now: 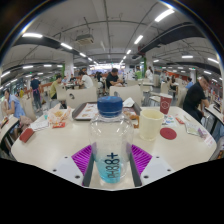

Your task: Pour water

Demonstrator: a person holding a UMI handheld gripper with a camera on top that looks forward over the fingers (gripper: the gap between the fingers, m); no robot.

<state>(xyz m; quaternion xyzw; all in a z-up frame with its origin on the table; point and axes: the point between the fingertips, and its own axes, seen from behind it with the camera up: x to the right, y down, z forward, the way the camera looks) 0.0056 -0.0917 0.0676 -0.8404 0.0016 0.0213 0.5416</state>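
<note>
bottle held between the fingers at the table's near edge

the gripper [111,160] has its fingers closed on a clear water bottle [111,140] with a blue cap, the purple pads [83,157] pressing its sides. the bottle stands upright with blue print on its label. beyond it on the pale round table [60,140] sits a cream cup [150,123], with a red lid [168,132] just beside it and a darker cup [166,103] further back. a small red item, possibly a cap [26,133], lies well apart near the table's other side. people sit at tables behind.
</note>
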